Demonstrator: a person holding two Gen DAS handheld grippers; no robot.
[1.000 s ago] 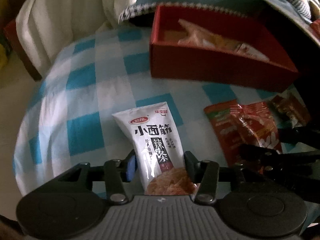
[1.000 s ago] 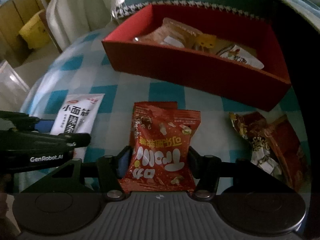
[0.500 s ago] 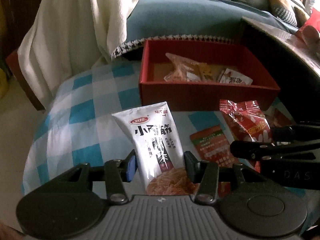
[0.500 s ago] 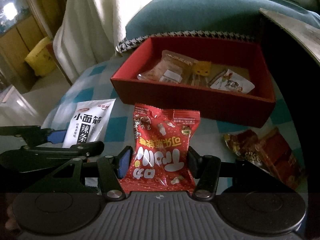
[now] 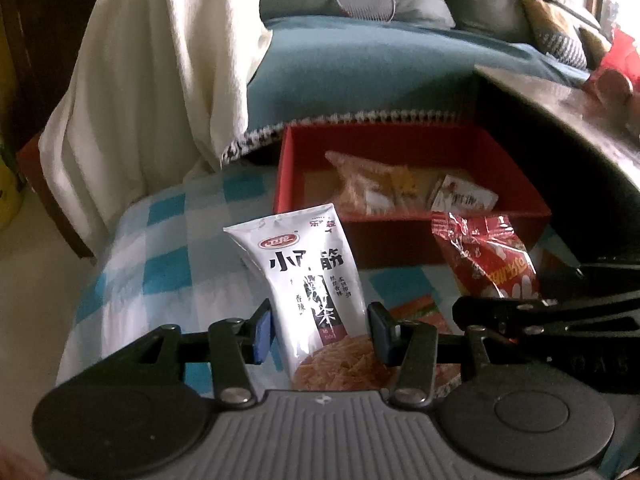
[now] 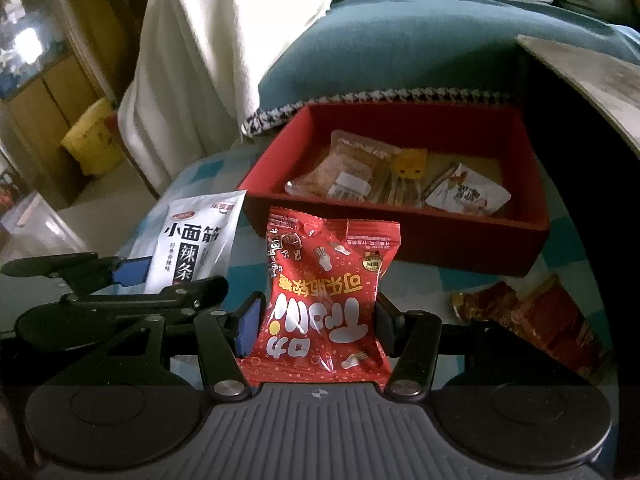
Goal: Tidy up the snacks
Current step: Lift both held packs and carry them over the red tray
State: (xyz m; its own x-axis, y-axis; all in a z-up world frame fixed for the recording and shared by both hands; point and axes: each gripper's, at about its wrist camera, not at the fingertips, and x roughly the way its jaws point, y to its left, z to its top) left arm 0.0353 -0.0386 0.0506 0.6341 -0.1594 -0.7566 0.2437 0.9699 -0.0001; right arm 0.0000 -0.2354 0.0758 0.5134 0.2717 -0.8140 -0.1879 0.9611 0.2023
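Note:
My left gripper [image 5: 320,330] is shut on a white snack packet [image 5: 308,280] with black lettering, held upright above the checked cloth. My right gripper [image 6: 318,320] is shut on a red candy bag [image 6: 326,300], also lifted off the cloth. Each view shows the other gripper beside it: the red candy bag [image 5: 488,260] at the right of the left wrist view, the white snack packet [image 6: 198,240] at the left of the right wrist view. Ahead stands an open red box [image 6: 460,240] holding several snack packets [image 6: 360,172].
A blue-and-white checked cloth [image 5: 160,252] covers the table. Brown and red packets [image 6: 532,312] lie on it at the right, and an orange-red packet [image 5: 420,312] lies under the left gripper. A teal sofa [image 6: 420,40] with a white blanket [image 6: 220,48] stands behind. A dark table edge [image 5: 560,120] rises at right.
Both grippers have risen with their packets, and the views have tilted up, bringing the red box's inside and the sofa into view. The orange-red packet has stayed on the cloth.

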